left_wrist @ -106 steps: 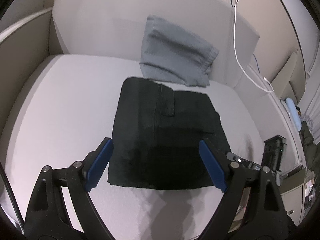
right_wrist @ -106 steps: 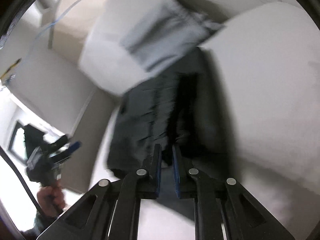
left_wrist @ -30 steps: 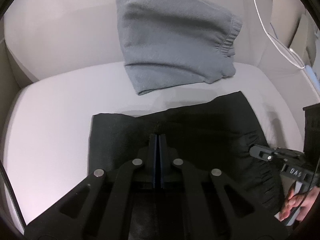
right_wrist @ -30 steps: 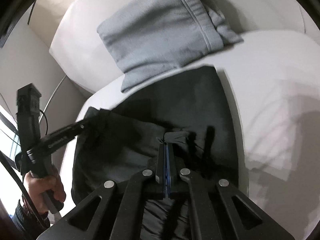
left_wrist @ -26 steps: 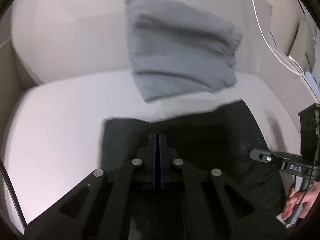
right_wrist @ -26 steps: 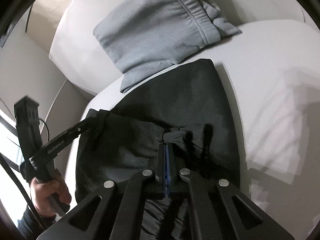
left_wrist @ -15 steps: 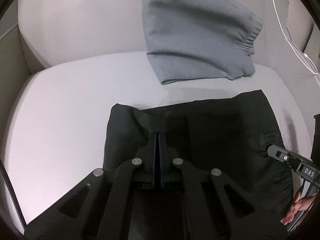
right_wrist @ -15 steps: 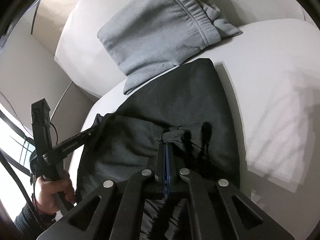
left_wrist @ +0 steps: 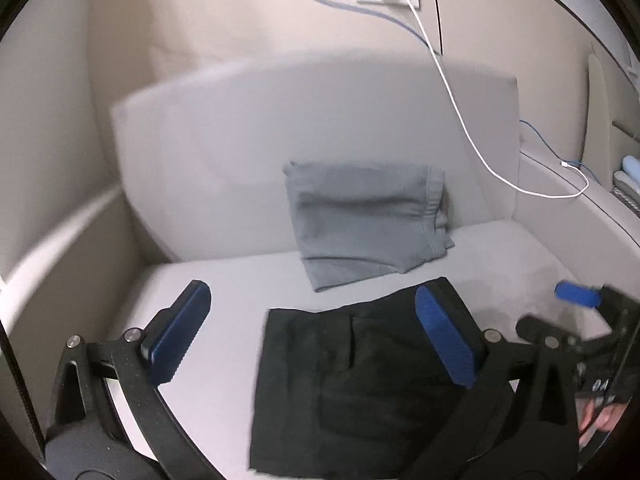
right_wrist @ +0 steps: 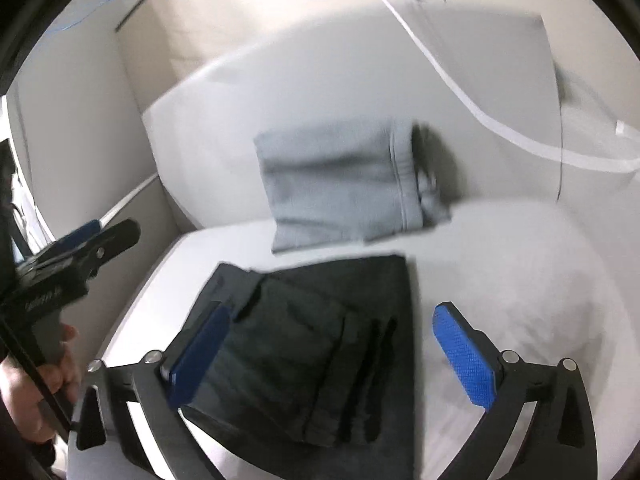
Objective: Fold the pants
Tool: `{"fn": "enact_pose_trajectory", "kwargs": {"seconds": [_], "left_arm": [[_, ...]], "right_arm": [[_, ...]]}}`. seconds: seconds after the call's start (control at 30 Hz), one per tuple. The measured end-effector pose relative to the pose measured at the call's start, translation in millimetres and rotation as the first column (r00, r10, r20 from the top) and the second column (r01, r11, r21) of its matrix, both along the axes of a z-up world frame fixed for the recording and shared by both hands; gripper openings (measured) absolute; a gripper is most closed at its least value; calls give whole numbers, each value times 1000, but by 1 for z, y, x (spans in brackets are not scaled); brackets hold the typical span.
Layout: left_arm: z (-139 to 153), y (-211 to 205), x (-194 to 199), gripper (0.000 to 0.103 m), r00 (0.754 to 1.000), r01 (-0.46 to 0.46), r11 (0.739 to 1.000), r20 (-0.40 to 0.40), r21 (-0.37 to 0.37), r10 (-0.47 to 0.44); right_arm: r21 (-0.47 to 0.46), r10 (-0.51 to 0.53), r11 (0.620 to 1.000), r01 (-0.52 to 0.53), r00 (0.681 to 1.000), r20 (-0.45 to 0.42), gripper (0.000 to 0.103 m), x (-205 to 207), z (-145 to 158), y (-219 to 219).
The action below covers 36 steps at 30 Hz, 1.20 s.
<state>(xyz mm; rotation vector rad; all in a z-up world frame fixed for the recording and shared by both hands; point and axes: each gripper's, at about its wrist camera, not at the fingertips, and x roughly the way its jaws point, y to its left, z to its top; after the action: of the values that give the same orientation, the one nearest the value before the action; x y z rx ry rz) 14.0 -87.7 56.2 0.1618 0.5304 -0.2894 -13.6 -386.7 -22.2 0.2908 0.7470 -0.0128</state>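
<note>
Black pants (left_wrist: 360,392): folded into a flat rectangle on the pale seat cushion (left_wrist: 224,292), far edge just short of the backrest.
Grey garment (left_wrist: 364,220): folded, propped against the backrest (left_wrist: 280,140), its lower edge just beyond the pants.
Left gripper (left_wrist: 312,336): jaws have just been opening, spread wide above the pants, gripping nothing.
Right gripper (right_wrist: 332,344): jaws likewise just opened, empty, over the pants.
Open room: bare cushion on both sides of the pants.
White cable (left_wrist: 472,140): draped over the backrest's right end.

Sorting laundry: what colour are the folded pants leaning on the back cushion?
Grey, clearest in the left wrist view.
</note>
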Motion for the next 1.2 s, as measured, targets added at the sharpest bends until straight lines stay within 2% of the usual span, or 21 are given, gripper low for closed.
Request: {"fn": "enact_pose_trajectory", "kwargs": {"seconds": [0.07, 0.17, 0.23, 0.37, 0.47, 0.53, 0.6, 0.67, 0.7, 0.73, 0.8, 0.9, 1.0, 1.1, 1.2], "left_arm": [[18, 6, -16, 102, 1000, -15, 1000, -8, -27, 15], [36, 15, -31, 102, 999, -42, 997, -20, -67, 41], [45, 21, -37, 102, 997, -74, 994, -25, -76, 72], [42, 40, -41, 102, 986, -166, 982, 11, -85, 168], [17, 54, -33, 102, 976, -218, 969, -40, -114, 215], [1, 59, -24, 102, 971, -233, 966, -84, -109, 224], [-10, 62, -21, 102, 966, -248, 965, -95, -85, 240], [-21, 58, -17, 102, 967, -239, 969, -108, -56, 232], [-25, 54, -16, 102, 967, -232, 972, -120, -38, 226], [-29, 50, -14, 102, 967, -226, 974, -125, -31, 221], [-33, 42, -16, 102, 971, -209, 978, -125, -22, 205], [-37, 32, -22, 102, 976, -200, 980, -93, 3, 199], [-41, 27, -28, 102, 978, -195, 981, -78, 7, 195], [-46, 27, -27, 102, 976, -192, 981, -107, -12, 190], [-52, 28, -24, 102, 969, -215, 977, -124, 5, 214]], "right_arm": [[-20, -1, 1000, 1, 1000, 6, 103, -3, 19, 5], [-62, -14, 998, 18, 998, 68, 103, -13, 50, 13], [-132, -1, 991, 15, 995, 104, 103, -18, 72, 24], [-249, 39, 969, -1, 988, 150, 103, -19, 94, 46], [-269, 52, 963, -14, 989, 137, 103, -13, 83, 56], [-244, 22, 970, 12, 990, 139, 103, -15, 62, 54], [-195, -28, 979, 56, 989, 144, 103, -20, 35, 48], [-161, -39, 985, 56, 994, 105, 103, -15, 18, 43], [-149, -16, 989, 24, 999, 50, 103, -7, 8, 42], [-156, -10, 988, 14, 999, 31, 103, -6, 3, 42], [-198, -26, 980, 31, 999, 25, 103, -7, -4, 41], [-180, -13, 983, 17, 1000, 24, 103, -7, -10, 38], [-204, -29, 978, 32, 999, 20, 103, -9, -13, 37], [-203, -23, 979, 29, 999, 31, 103, -13, -9, 37], [-218, -24, 975, 32, 999, 38, 103, -14, -7, 38]]}}
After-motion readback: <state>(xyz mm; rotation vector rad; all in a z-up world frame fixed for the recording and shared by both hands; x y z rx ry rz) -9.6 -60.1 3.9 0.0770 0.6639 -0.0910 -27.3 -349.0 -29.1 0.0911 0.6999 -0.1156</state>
